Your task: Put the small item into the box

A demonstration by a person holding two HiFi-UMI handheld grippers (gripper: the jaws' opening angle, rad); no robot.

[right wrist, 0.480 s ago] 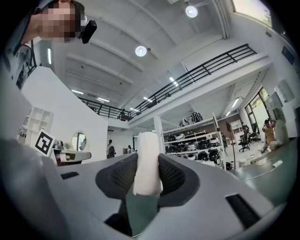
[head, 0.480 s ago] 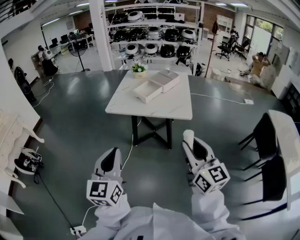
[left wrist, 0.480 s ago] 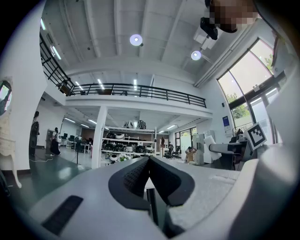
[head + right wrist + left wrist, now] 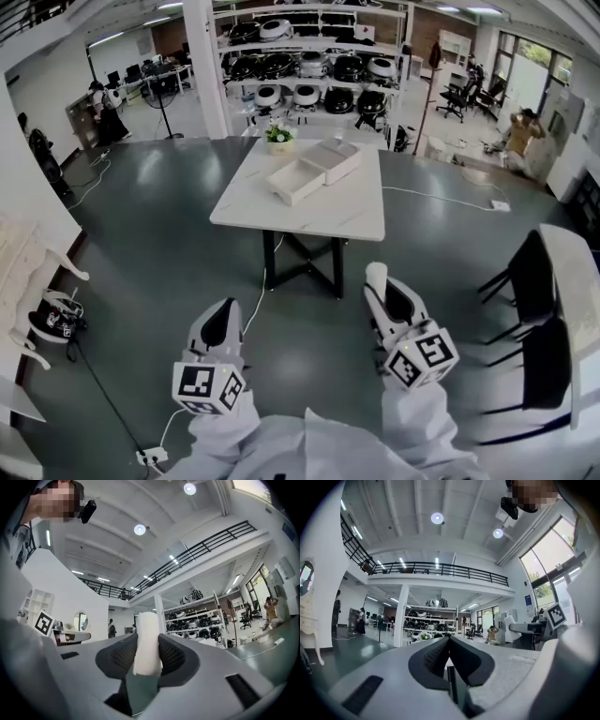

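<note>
A white table (image 4: 309, 220) stands some way ahead across the grey floor. On it lies an open white box (image 4: 296, 181) with its lid (image 4: 330, 159) beside it. My right gripper (image 4: 382, 286) points level toward the table and is shut on a small white cylinder (image 4: 376, 275), which stands upright between the pads. In the right gripper view the cylinder (image 4: 147, 641) fills the gap of the right gripper (image 4: 147, 657). My left gripper (image 4: 221, 319) is held low at the left, jaws closed together with nothing in them. The left gripper (image 4: 449, 644) shows its pads meeting.
A small potted plant (image 4: 278, 138) sits at the table's far left corner. Black chairs (image 4: 530, 281) and another white tabletop (image 4: 574, 281) stand at the right. A cable (image 4: 103, 384) runs over the floor to a power strip (image 4: 152, 457). Shelves of cookers (image 4: 309, 70) line the back.
Both grippers keep their places and the white cylinder stays gripped. The head view has shifted slightly, and a person at the back left has moved.
</note>
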